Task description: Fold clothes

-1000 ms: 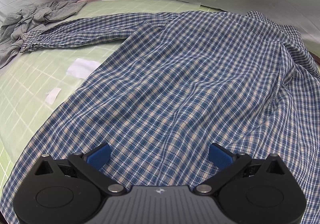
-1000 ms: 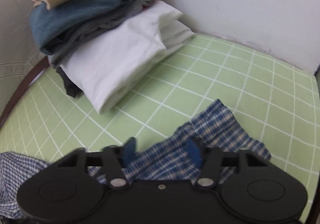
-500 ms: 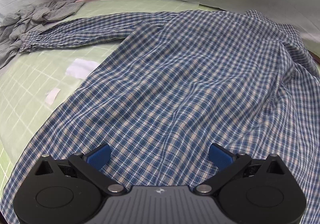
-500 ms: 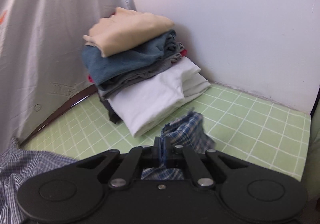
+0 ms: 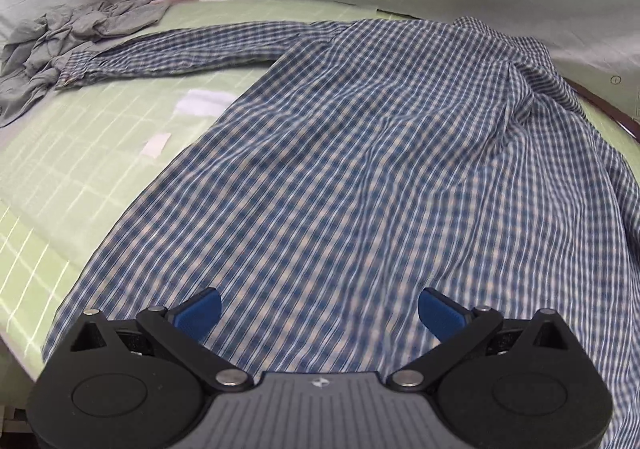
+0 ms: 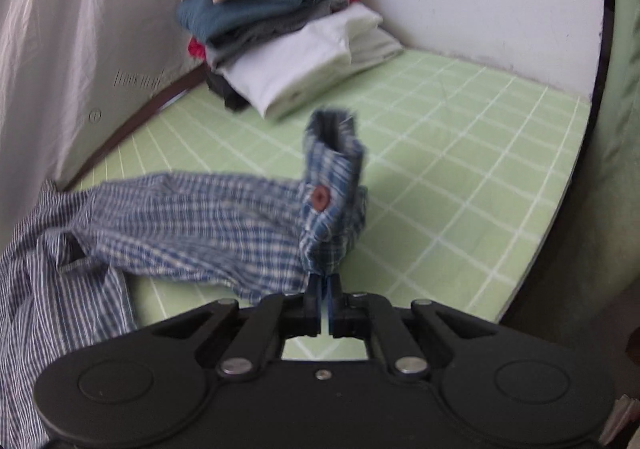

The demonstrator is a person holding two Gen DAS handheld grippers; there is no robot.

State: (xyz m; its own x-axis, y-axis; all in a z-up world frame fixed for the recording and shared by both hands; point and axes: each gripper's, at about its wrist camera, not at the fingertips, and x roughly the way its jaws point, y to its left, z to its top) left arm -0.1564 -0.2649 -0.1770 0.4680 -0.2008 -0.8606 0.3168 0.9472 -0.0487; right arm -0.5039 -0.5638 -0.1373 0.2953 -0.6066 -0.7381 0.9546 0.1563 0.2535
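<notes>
The right gripper (image 6: pixel 325 285) pinches the cuff (image 6: pixel 334 185) of the shirt (image 5: pixel 360 177), whose sleeve (image 6: pixel 192 213) trails left toward the body under the spread left gripper (image 5: pixel 319 313).

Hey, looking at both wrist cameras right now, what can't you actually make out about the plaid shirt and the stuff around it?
- Left wrist view: the plaid shirt has its hem hidden behind the left gripper, and its right sleeve is cut off by the frame edge.
- Right wrist view: the cuff is motion-blurred; the right gripper hides where its jaws pinch it.
- Right wrist view: the folded stack has its lowest garments covered.
</notes>
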